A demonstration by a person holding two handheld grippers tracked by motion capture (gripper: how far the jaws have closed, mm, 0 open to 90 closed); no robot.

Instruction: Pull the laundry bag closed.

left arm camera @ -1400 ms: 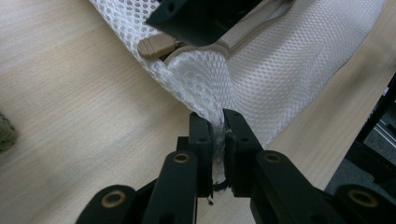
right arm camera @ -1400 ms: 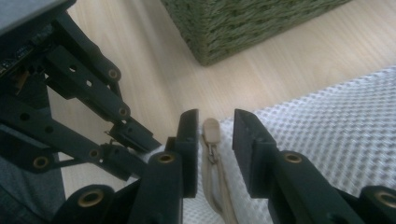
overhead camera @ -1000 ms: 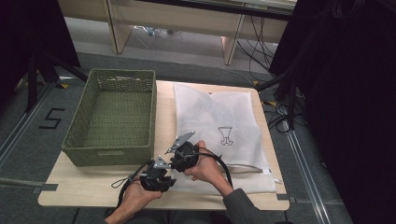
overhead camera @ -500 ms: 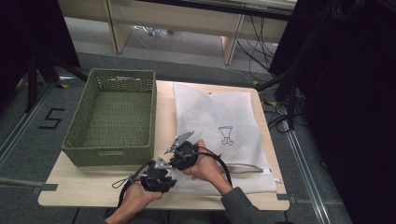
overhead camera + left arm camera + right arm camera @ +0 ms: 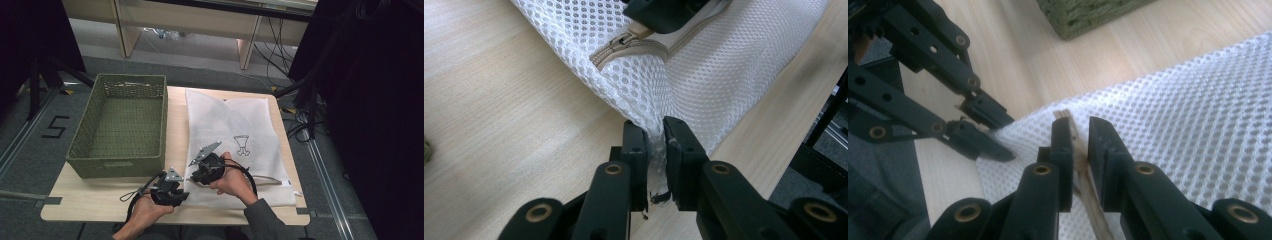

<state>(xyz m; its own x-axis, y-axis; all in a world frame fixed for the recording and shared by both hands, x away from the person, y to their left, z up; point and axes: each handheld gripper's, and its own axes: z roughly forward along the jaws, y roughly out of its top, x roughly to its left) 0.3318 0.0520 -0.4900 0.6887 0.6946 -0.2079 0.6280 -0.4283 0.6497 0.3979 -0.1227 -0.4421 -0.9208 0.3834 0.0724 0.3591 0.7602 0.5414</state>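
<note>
A white mesh laundry bag (image 5: 230, 125) lies flat on the wooden table (image 5: 90, 195). At the bag's near left corner, my left gripper (image 5: 182, 195) (image 5: 655, 135) is shut on a fold of the mesh (image 5: 724, 75). Just beyond it, my right gripper (image 5: 197, 176) (image 5: 1080, 132) has just been closing its jaws and now pinches the beige zipper pull (image 5: 1083, 175). The left gripper view has that zipper slider (image 5: 631, 35) at the top, under the right gripper's black jaws. In the right gripper view the left gripper (image 5: 993, 135) holds the bag's corner (image 5: 1198, 110).
An empty green woven basket (image 5: 120, 167) (image 5: 1088, 15) stands on the table's left half, beside the bag. Bare wood lies between the basket and my grippers. Desk legs and cables are on the floor beyond the table's far edge.
My right gripper has shifted a little to the right along the bag's near edge with the zipper pull. The left gripper has stayed on the corner.
</note>
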